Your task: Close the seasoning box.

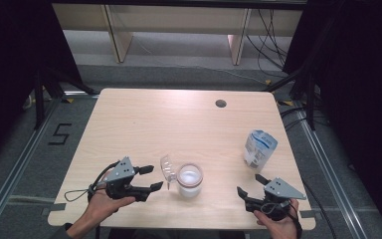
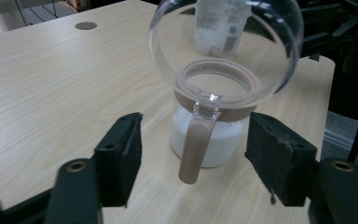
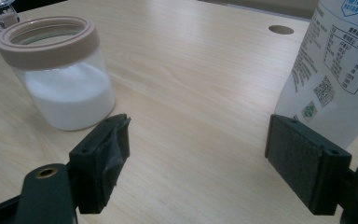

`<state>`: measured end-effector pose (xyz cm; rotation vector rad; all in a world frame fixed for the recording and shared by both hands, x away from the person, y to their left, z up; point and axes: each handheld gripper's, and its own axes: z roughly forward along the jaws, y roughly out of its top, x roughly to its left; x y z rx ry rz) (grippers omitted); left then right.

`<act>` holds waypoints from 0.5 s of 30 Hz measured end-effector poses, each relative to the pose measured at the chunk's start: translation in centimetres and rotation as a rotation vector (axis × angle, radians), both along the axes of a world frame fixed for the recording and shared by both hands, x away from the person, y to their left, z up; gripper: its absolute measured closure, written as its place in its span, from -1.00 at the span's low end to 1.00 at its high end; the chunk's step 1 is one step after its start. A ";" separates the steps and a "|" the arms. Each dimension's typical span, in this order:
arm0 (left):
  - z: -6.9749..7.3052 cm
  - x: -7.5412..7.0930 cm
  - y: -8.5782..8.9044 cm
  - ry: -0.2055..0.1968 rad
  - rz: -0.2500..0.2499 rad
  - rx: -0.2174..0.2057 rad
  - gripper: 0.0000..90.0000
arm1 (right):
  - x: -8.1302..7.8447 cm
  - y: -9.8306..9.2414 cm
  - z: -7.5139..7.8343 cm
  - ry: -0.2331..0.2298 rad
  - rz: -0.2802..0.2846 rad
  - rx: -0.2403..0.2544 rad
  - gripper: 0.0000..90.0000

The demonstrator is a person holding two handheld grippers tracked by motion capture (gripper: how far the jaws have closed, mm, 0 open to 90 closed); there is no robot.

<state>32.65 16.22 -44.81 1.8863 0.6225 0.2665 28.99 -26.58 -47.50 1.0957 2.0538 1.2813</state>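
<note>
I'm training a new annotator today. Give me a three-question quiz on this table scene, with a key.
1. True or false: the jar's clear lid is flipped open.
2. Which stands nearer the right gripper: A) the jar, B) the white pouch?
3. Fill in: the jar holds a ___ powder.

Key:
1. True; in the left gripper view the lid stands up on its hinge.
2. B.
3. White.
</note>
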 end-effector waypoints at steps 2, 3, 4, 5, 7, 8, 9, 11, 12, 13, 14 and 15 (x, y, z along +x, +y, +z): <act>0.2 -0.2 -0.1 -0.008 0.004 0.001 -0.04 | 0.0 0.2 -0.1 0.006 0.008 0.023 -0.49; 0.3 -0.2 0.0 -0.018 0.001 0.012 0.02 | -0.1 0.1 0.0 0.012 0.002 0.002 -0.48; 0.3 -0.3 -0.1 -0.018 -0.002 0.004 0.09 | -0.1 0.2 0.0 0.008 0.000 -0.006 -0.48; 0.4 -0.3 -0.1 -0.023 -0.009 0.002 0.15 | -0.1 0.2 0.1 0.010 0.000 -0.008 -0.48; 0.5 -0.4 -0.1 -0.034 -0.006 0.013 0.29 | -0.2 0.2 0.1 0.010 -0.007 -0.009 -0.48; 0.6 -0.4 -0.2 -0.044 -0.011 0.010 0.38 | -0.2 0.2 0.1 0.012 -0.007 -0.007 -0.47; 0.7 -0.4 -0.2 -0.051 -0.005 0.009 0.45 | -0.2 0.2 0.1 0.004 -0.003 -0.012 -0.47; 1.0 -0.4 -0.2 -0.057 -0.015 0.002 0.58 | -0.2 0.2 0.1 0.010 -0.003 -0.009 -0.47; 1.0 -0.4 -0.2 -0.047 -0.012 -0.009 0.64 | -0.2 0.3 0.1 0.017 -0.007 -0.004 -0.47; 1.1 -0.3 -0.2 -0.063 -0.020 -0.009 0.68 | -0.2 0.3 0.0 0.019 -0.002 -0.005 -0.47; 1.1 -0.3 -0.3 -0.065 -0.019 -0.012 0.74 | -0.1 0.2 0.0 0.004 -0.004 -0.012 -0.47; 1.1 -0.3 -0.3 -0.066 -0.020 -0.010 0.78 | -0.2 0.3 0.0 0.013 -0.008 -0.007 -0.47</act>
